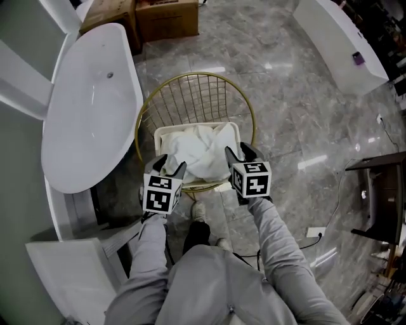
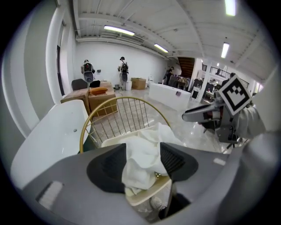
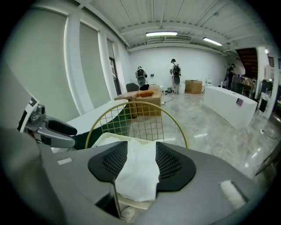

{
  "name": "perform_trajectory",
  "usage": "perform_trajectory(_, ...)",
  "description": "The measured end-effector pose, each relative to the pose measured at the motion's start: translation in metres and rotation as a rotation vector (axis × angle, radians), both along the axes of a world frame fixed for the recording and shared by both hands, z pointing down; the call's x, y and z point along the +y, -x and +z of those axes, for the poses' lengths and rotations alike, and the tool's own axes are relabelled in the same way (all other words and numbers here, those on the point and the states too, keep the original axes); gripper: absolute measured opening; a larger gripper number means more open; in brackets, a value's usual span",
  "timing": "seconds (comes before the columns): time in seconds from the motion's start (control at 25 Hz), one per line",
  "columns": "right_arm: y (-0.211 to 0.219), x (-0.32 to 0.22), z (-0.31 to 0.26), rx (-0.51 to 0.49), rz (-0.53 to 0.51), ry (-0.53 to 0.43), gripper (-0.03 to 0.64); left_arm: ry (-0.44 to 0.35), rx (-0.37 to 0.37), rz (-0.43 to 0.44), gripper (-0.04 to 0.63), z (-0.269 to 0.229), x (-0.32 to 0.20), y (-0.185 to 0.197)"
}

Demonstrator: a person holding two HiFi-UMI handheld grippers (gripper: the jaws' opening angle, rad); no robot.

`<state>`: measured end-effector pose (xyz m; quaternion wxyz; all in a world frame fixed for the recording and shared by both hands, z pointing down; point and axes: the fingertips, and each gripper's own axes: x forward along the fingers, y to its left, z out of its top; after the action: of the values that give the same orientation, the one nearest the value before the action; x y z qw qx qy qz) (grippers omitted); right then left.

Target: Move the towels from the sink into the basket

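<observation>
Head view, clock bearings taken from the basket.

- Gold wire basket is found on the grey marble floor, centre frame. A cream inner bin is seated in its near half.
- White towel is seen crumpled inside the bin, one fold draped over the near rim. Whether one towel or several are bundled there cannot be told.
- White oval sink is placed at 9 to 10 o'clock, just beside the basket. Its bowl is seen bare; only the drain is noted. No cloth is visible in it.
- Left gripper is held at 7 o'clock over the bin's near rim. Jaws are parted, released; cloth is seen through the gap, but no pad is pressed on it.
- Right gripper is held at 5 o'clock. Jaws are likewise parted and nothing is grasped; the towel lies below, framed between them.
- Cardboard boxes are noted at 12 o'clock, well apart.

Progress, as judged: the transfer looks finished or nearly so, with the cloth delivered and the sink emptied as far as is shown. Only the draped fold might need tucking in, and the grippers are to be drawn clear.
</observation>
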<state>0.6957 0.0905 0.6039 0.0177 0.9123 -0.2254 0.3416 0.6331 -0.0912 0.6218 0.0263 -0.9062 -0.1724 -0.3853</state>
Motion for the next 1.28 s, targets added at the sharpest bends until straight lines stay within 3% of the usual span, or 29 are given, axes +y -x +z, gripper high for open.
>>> perform_trajectory(0.4,0.021,0.037,-0.095,0.241,0.113,-0.141,0.181,-0.003,0.15,-0.112,0.291,-0.067,-0.006,0.035)
perform_trajectory(0.6,0.04,0.059,-0.129,0.344,0.145,-0.186,0.181,0.05,0.243,-0.196,0.29,-0.101,-0.01,0.057)
perform_trajectory(0.92,0.079,0.092,-0.153,0.407,0.148,-0.217,0.181,0.034,0.425,-0.274,0.29,-0.153,-0.003,0.098)
perform_trajectory(1.28,0.127,0.112,-0.17,0.437,0.144,-0.301,0.181,0.024,0.505,-0.32,0.288,-0.178,0.011,0.146)
